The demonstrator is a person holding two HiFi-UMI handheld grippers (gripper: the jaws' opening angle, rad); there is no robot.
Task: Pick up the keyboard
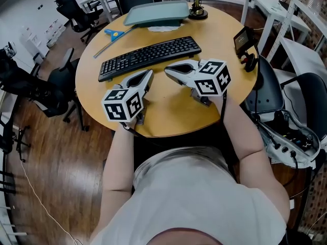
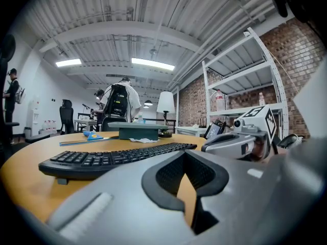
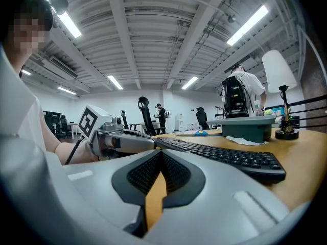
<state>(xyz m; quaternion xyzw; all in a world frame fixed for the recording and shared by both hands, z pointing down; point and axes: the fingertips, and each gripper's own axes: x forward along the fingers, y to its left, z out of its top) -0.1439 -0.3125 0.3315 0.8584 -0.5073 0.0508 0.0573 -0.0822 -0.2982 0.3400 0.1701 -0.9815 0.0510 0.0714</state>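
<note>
Keyboard [image 1: 150, 56], rigid black plastic and probably light, lies flat on the round table [image 1: 168, 114] just beyond my left gripper [image 1: 148, 75] and right gripper [image 1: 167, 70], both closed and empty, so I would pinch its left and right ends.

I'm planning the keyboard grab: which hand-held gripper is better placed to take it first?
Probably left. The left hand-held gripper points toward the keyboard; the right hand-held gripper lies sideways along its front edge. Both are shut and empty.
</note>
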